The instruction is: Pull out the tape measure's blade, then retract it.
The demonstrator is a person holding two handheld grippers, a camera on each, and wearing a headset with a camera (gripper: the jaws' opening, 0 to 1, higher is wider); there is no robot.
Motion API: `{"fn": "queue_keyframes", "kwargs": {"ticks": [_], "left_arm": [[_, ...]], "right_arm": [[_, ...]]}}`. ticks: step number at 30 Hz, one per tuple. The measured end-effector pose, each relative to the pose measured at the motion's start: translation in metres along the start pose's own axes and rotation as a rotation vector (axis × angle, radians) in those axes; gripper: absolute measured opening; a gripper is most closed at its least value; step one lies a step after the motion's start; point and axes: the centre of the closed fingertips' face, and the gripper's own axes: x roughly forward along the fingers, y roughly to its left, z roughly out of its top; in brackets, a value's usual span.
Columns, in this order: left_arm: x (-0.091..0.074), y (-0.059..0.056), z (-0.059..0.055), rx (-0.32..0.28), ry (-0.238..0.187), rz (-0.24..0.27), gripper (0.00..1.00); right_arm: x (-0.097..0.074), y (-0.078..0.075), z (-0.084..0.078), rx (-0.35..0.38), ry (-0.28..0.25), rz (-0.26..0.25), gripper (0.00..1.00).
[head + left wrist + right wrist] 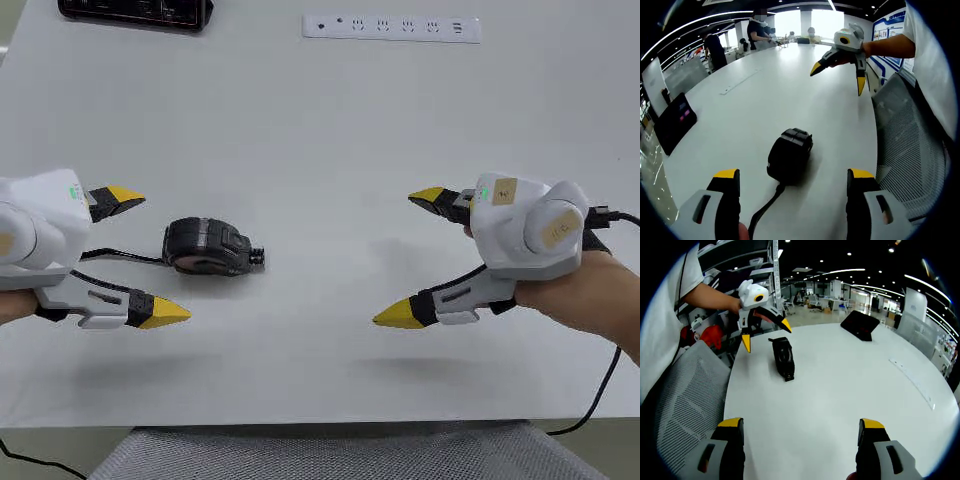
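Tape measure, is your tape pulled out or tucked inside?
Tucked inside. The tape measure lies on the table with no blade stretching out from its case.

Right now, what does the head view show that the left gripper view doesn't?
Head view: the left gripper's white body, and the tape measure's front tip facing the right gripper. Left gripper view: people standing at the table's far end, and a white shirt. Both: the tape measure, the open right gripper and the white table.
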Motion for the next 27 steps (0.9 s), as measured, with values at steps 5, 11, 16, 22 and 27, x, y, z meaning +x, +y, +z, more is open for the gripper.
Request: {"fn": "queue_keyframes", "kwargs": {"ticks": [5, 11, 16, 22, 27], "left_arm": [[0.003, 0.0, 0.001, 0.018, 0.011, -0.008, 0.85], [0.005, 0.002, 0.0, 0.033, 0.026, -0.018, 0.83], [0.007, 0.003, 0.001, 0.041, 0.037, -0.024, 0.83], [0.01, 0.004, 0.002, 0.055, 0.05, -0.036, 0.81], [0.012, 0.006, 0.002, 0.062, 0.061, -0.042, 0.81]], "right_arm": [[0.002, 0.001, 0.002, -0.007, 0.001, 0.009, 0.91], [0.004, 0.0, 0.005, -0.013, 0.0, 0.012, 0.91], [0.005, 0.0, 0.006, -0.015, -0.002, 0.014, 0.91], [0.006, -0.001, 0.008, -0.017, -0.004, 0.016, 0.91], [0.007, -0.002, 0.009, -0.019, -0.005, 0.018, 0.9]]}}
